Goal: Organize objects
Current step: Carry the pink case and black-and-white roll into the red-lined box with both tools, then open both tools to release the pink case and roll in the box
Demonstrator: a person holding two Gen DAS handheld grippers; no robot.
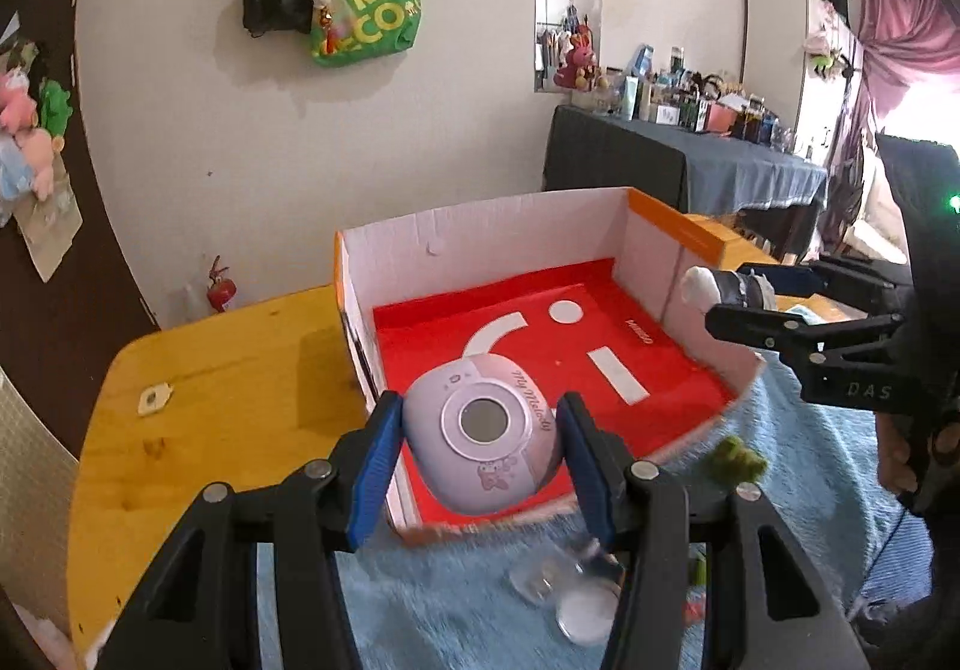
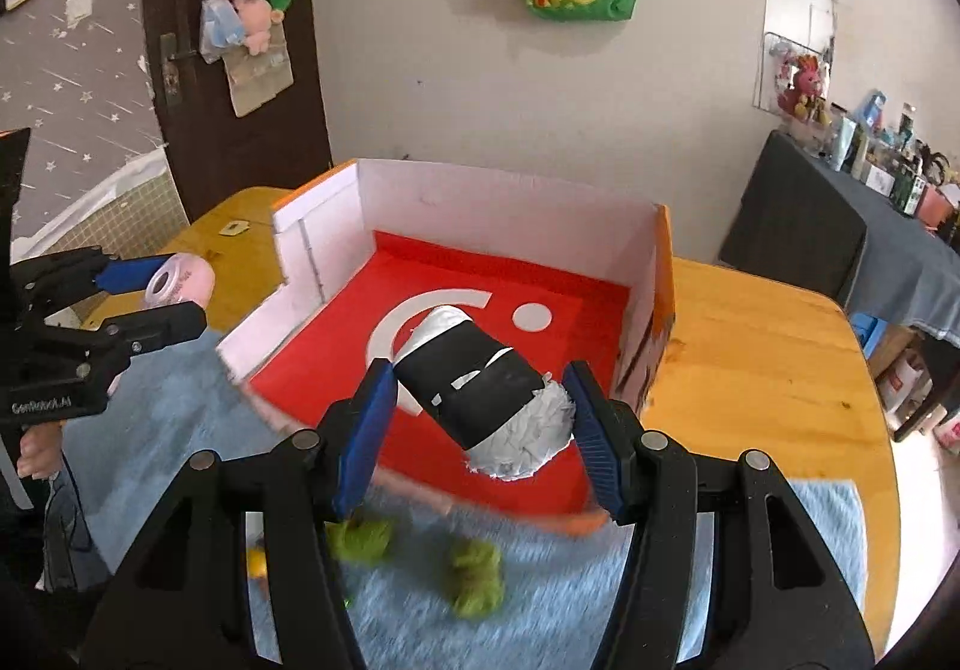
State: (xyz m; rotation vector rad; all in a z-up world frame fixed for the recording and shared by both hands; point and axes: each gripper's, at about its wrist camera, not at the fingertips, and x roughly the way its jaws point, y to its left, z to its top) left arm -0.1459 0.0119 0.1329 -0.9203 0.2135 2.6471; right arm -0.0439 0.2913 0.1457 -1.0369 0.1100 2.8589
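My left gripper [image 1: 480,445] is shut on a rounded purple toy camera [image 1: 486,439] and holds it above the near edge of an open cardboard box [image 1: 480,226] with a red floor. My right gripper [image 2: 480,424] is shut on a black-and-white wrapped roll [image 2: 480,385] and holds it over the box's [image 2: 510,202] near edge. In the left wrist view the right gripper [image 1: 729,298] holds the roll [image 1: 720,289] at the box's right wall. In the right wrist view the left gripper [image 2: 162,298] holds the camera [image 2: 180,280] left of the box.
The box stands on a yellow wooden table [image 1: 210,370] partly covered by a blue fuzzy cloth [image 2: 570,580]. Green plush bits [image 2: 474,574] and a clear jar [image 1: 570,592] lie on the cloth. A small tag [image 1: 153,399] lies on the table.
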